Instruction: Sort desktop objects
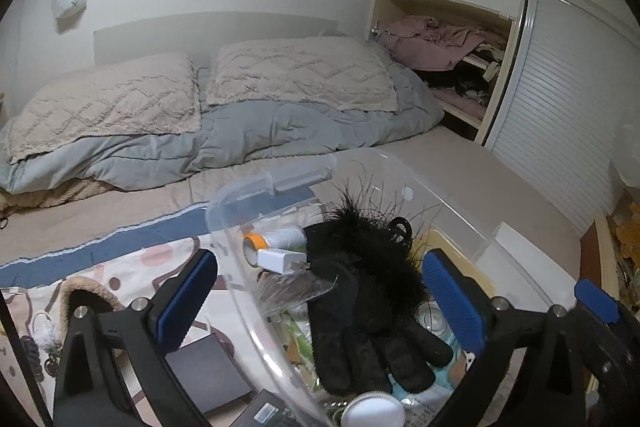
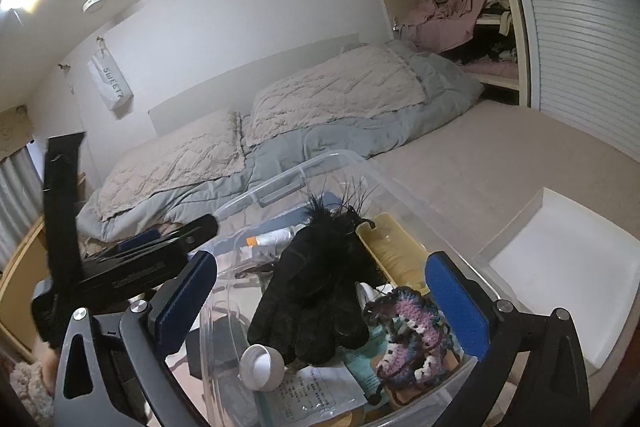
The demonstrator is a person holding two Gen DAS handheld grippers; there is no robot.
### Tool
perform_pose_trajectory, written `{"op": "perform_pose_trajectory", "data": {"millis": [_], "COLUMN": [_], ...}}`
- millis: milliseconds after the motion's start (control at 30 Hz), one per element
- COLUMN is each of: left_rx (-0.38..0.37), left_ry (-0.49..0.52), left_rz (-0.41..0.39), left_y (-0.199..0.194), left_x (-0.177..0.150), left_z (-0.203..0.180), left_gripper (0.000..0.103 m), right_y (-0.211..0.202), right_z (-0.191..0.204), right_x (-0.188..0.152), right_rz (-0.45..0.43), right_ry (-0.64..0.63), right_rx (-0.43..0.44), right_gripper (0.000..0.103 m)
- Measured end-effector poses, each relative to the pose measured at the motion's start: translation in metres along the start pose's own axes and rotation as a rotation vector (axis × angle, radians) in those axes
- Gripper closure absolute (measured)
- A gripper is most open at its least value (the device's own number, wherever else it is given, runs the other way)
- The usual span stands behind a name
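Both grippers hang wide open over the clear bin (image 1: 460,223), holding nothing. The left gripper (image 1: 320,299) straddles the bin's near wall, one finger outside, likely so it can drop onto the contents; the right gripper (image 2: 320,299) does the same. One black glove (image 1: 360,327) lies on top of the pile in the bin, its feather trim towards the bed. Beside it lie one white charger (image 1: 276,261), one tape roll (image 1: 253,247), and one crochet piece (image 2: 408,339). One white tray (image 2: 560,267) sits just right of the bin, probably for sorted items.
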State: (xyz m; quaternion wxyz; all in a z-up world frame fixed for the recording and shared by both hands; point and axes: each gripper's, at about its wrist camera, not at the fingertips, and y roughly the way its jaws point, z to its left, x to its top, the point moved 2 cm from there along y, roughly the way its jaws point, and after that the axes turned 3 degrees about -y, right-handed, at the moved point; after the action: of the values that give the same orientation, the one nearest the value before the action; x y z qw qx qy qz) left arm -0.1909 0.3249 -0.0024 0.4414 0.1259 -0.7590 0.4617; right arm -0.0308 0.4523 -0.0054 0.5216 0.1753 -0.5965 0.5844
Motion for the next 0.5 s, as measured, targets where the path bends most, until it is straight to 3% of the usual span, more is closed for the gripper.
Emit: {"op": "perform_pose_trajectory", "data": {"millis": [267,500], "left_rx": [0.068,0.066], "left_ry": [0.017,0.033], "left_rz": [-0.032,-0.060], "left_y": [-0.033,-0.067], "left_x": [-0.008,-0.016], "left_z": [0.010,0.014], "left_gripper": [0.000,0.000], "right_y": [-0.006,-0.021], "right_z": [0.014,0.017], "right_x": [-0.004,-0.006], "right_rz": [-0.031,-0.056], "right_ry": [-0.077,-0.059], "right_rx": [-0.056,-0.052], "right_gripper": [0.000,0.000]}}
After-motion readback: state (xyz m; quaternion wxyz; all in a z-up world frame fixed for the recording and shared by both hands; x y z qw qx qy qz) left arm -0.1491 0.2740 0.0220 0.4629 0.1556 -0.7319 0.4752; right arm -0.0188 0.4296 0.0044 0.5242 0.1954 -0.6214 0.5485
